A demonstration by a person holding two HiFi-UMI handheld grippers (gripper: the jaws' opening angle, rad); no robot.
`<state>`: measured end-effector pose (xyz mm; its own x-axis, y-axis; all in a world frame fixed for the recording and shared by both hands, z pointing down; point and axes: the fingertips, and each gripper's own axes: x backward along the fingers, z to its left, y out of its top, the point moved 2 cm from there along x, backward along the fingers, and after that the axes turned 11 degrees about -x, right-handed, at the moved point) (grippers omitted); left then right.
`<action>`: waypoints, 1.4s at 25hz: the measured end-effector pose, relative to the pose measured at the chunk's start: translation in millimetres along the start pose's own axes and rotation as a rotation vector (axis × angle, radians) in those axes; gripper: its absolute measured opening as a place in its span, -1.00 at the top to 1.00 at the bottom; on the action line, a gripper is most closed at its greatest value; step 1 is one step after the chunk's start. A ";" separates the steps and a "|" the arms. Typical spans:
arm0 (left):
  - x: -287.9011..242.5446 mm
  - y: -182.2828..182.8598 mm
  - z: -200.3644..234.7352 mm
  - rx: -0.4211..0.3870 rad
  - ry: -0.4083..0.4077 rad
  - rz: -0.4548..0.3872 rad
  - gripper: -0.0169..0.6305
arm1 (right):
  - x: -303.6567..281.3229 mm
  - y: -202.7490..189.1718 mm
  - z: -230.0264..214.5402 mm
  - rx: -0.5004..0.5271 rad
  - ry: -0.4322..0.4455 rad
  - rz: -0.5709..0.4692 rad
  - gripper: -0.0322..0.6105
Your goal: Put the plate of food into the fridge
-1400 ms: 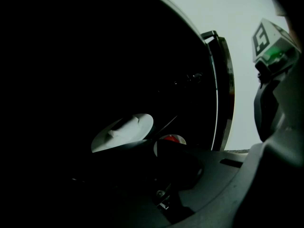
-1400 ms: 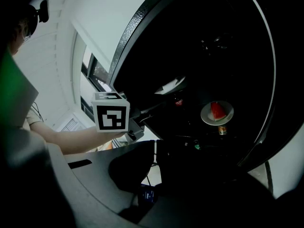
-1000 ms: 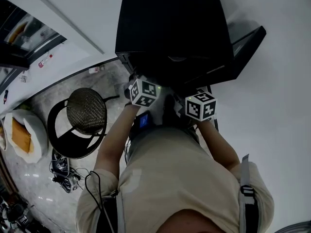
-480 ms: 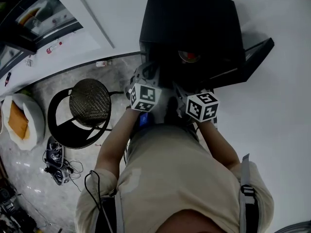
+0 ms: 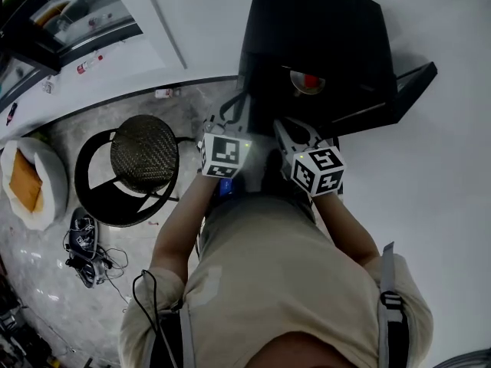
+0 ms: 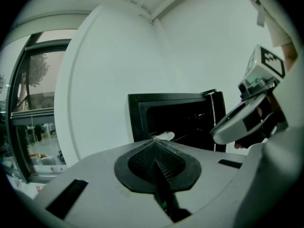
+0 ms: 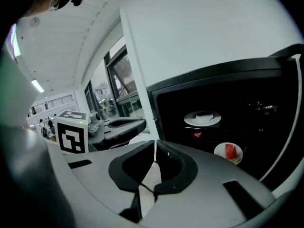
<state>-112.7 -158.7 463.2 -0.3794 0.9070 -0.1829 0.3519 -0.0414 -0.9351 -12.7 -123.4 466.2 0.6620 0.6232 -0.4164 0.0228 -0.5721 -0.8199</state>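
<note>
The black fridge point(image 5: 314, 44) stands open, its door point(image 5: 403, 87) swung to the right. Inside, a white plate with red food point(image 5: 308, 81) rests on a shelf, also visible in the right gripper view as the plate point(image 7: 228, 152) on the lower shelf. A second white dish point(image 7: 203, 118) sits on the shelf above it. My left gripper point(image 6: 155, 140) points at the opening, its jaws closing together with nothing between them. My right gripper point(image 7: 155, 144) is shut and empty, a short way in front of the fridge. In the head view both grippers hover side by side before the opening.
A round black chair with a woven seat point(image 5: 143, 153) stands on the floor to the left. Beyond it lie a white cushion with an orange item point(image 5: 27, 182) and a tangle of cables point(image 5: 84, 248). White walls flank the fridge, and a dark-framed window point(image 6: 28, 108) is at far left.
The head view has swung left, so the fridge's inside with the plate of food now shows. Both grippers remain close together in front of the opening, shifted slightly right.
</note>
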 end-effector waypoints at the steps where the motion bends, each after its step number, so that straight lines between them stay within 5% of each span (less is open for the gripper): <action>1: 4.3 0.7 1.0 0.010 0.001 -0.005 0.92 | 1.7 1.6 3.2 0.017 -0.011 -0.013 0.81; 9: 25.0 19.9 -3.4 0.040 0.007 -0.068 0.92 | 18.5 12.4 13.5 0.102 -0.051 -0.093 0.81; 15: 40.4 29.2 -9.4 0.037 0.000 -0.064 0.92 | 31.2 13.7 19.0 0.077 0.002 -0.103 0.81; 22: 43.2 43.4 -49.1 0.071 -0.126 -0.043 0.92 | 59.4 7.9 12.7 0.089 0.033 -0.085 0.81; 35: 63.8 84.6 -120.6 0.072 -0.120 -0.114 0.92 | 147.5 6.7 -34.9 0.093 -0.046 -0.186 0.81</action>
<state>-3.9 -53.8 409.0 -0.5139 0.8513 -0.1057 0.2404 0.0247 -0.9704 111.2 -53.9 413.0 0.6181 0.7382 -0.2701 0.0712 -0.3948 -0.9160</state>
